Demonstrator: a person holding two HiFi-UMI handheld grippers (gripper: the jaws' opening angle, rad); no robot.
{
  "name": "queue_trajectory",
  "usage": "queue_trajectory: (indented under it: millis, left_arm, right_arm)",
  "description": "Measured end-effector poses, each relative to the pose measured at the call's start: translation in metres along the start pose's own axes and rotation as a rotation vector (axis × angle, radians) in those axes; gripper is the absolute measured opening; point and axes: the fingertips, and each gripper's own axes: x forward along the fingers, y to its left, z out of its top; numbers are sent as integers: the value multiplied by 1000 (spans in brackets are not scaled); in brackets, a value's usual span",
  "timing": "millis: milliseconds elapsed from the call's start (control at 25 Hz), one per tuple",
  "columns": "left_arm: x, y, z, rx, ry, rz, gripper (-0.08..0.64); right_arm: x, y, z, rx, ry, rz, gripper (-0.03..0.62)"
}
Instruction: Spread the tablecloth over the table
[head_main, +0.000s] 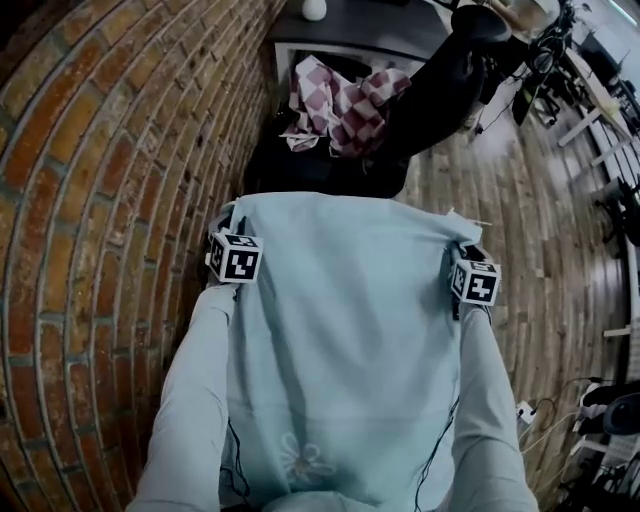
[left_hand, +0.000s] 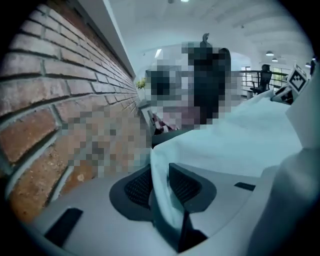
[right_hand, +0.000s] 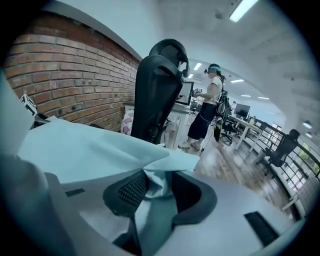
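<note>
Head view: pale blue tablecloth (head_main: 340, 330) hangs spread between my two tools, far edge toward 12 o'clock, a flower motif near the 6 o'clock edge. It lies over my sleeves (head_main: 190, 400) on both sides.

Left gripper (head_main: 232, 245) sits at the cloth's 10 o'clock corner, right gripper (head_main: 470, 270) at the 2 o'clock corner, roughly level with each other.

Left gripper view: left gripper (left_hand: 162, 187) jaws stand partly apart. A fold of tablecloth (left_hand: 235, 145) runs down between the pads (left_hand: 137, 187); it lies loose in the gap, not pinched.

Right gripper view: right gripper (right_hand: 160, 192) jaws also partly apart, gap a little wider. A crumpled corner of tablecloth (right_hand: 85, 145) sits between them, nearer the 9 o'clock pad, clear of the 3 o'clock one.

Surroundings: brick wall (head_main: 90, 200) along 9 o'clock. Beyond the cloth at 12 o'clock, a dark surface (head_main: 300, 175), with a red-and-white checked cloth (head_main: 340, 105) heaped just past it. Black office chair (right_hand: 157, 95) at 12 o'clock in the right gripper view, a person (right_hand: 207, 107) standing behind it at 1 o'clock. Wooden floor (head_main: 500, 200) at 3 o'clock.
</note>
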Motion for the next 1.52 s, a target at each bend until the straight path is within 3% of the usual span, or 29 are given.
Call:
queue_trajectory:
  millis: [1240, 1360, 1440, 1520]
  left_arm:
    - [2, 2, 1, -69, -19, -46, 107]
    - [1, 4, -2, -98, -27, -36, 63]
    - [-5, 10, 4, -66, -62, -15, 37]
    - [-13, 13, 18, 26, -106, 5, 30]
  right_arm:
    - [4, -3, -2, 8, 10, -10, 135]
    - [-3, -9, 0, 8, -14, -50, 101]
    - [-10, -12, 10, -27, -51, -74, 50]
    - [-16, -19, 24, -64, -87, -80, 40]
